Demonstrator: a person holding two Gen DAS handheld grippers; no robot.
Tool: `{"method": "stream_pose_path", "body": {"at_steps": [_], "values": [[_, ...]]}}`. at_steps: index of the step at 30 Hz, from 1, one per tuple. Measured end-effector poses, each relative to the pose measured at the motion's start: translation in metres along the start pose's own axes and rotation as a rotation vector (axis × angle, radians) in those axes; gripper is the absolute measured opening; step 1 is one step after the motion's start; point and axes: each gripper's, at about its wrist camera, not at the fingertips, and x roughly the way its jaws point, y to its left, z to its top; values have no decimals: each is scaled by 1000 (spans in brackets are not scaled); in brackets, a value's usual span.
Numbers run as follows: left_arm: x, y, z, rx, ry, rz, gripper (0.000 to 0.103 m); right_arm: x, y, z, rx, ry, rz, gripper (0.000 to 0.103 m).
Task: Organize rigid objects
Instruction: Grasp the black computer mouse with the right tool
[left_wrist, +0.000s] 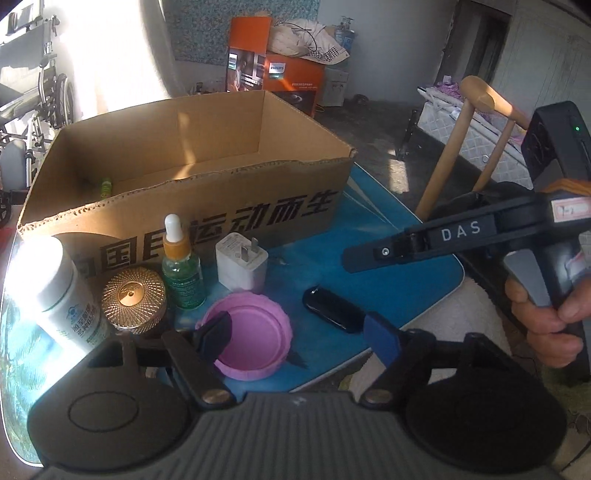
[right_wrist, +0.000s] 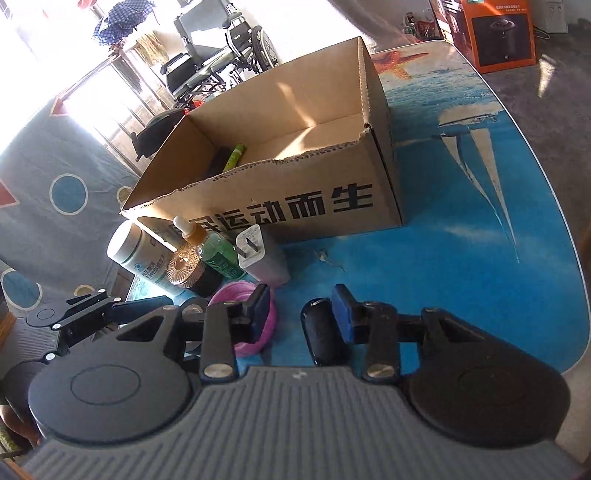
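with both claws spread wide and holding nothing, the right gripper (right_wrist: 301, 312) hangs over the black key fob (right_wrist: 325, 332) on the table (right_wrist: 461, 258), near the cardboard box (right_wrist: 295, 206). closing off-centre could skid the fob into the pink lid (right_wrist: 240, 295); the left gripper (left_wrist: 299, 332) hovers over that lid.

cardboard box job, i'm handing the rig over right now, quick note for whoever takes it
Left gripper: open, empty, over the pink lid.
Right gripper: open, empty, by the black key fob.
Done: green tube and a dark item lie in the cardboard box.
Left on the table: white bottle, gold-lidded jar, dropper bottle, charger plug, lid, fob.
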Motion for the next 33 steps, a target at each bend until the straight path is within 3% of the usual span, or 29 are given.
{"method": "stream_pose_path", "body": {"at_steps": [6,11,15,19,27,33], "values": [[32,-20,8,56,41,-38,60,28,-18,10,42,106,45,22],[60,-25,19,43,140,-88,49,45,-30,11,81,168,69,20],[81,-28,23,37,218,-87,44,56,-34,10,80,201,68,20],[93,-26,24,26,255,-81,42,62,-40,9,103,215,116,18],[97,-27,27,41,252,-67,43,56,-49,8,136,202,227,16],[94,-31,26,53,244,-53,43,66,-42,7,92,211,183,15]]}}
